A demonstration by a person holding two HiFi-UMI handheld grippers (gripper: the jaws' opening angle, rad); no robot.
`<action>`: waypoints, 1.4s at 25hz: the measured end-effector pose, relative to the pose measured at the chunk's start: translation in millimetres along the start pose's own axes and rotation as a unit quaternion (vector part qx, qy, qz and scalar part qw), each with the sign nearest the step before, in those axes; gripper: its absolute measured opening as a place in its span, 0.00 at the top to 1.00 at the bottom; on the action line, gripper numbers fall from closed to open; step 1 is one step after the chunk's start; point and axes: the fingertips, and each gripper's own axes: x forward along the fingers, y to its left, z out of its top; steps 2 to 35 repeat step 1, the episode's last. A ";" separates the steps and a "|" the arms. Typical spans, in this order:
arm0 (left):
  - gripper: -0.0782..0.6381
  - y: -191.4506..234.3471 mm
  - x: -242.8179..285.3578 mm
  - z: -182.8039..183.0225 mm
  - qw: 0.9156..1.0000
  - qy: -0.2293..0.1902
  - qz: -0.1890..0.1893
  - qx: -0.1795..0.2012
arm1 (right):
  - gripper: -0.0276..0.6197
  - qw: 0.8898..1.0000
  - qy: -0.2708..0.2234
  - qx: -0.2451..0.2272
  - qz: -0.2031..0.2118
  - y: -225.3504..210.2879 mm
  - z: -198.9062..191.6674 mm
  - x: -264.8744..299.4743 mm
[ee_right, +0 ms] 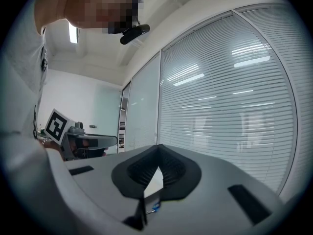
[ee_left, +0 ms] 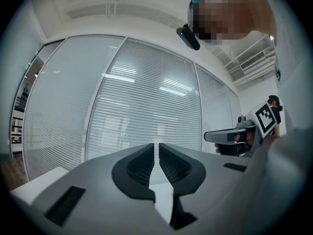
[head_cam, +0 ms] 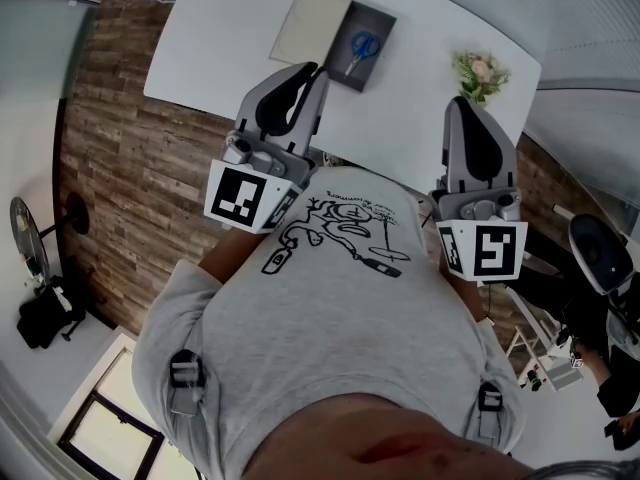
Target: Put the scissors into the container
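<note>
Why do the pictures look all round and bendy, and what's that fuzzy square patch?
Head view: the wide lens bows the white table and the floor planks. Left gripper view: dark corners ring the picture, the blinds curve, lights glare on them. Right gripper view: same curving; the mosaic patch was laid on afterwards to hide a face.

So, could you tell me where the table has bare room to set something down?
The white table is bare left of the beige sheet, and again between the dark container holding the scissors and the flowers. Sheet and container sit side by side, so that middle is crowded.
</note>
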 end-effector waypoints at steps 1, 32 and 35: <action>0.83 -0.2 -0.3 0.1 1.000 0.000 0.000 -0.001 | 0.95 1.000 0.000 0.000 -0.001 -0.1 0.2 -0.3; 0.83 -0.2 -0.3 0.1 1.000 0.000 0.000 -0.001 | 0.95 1.000 0.000 0.000 -0.001 -0.1 0.2 -0.3; 0.83 -0.2 -0.3 0.1 1.000 0.000 0.000 -0.001 | 0.95 1.000 0.000 0.000 -0.001 -0.1 0.2 -0.3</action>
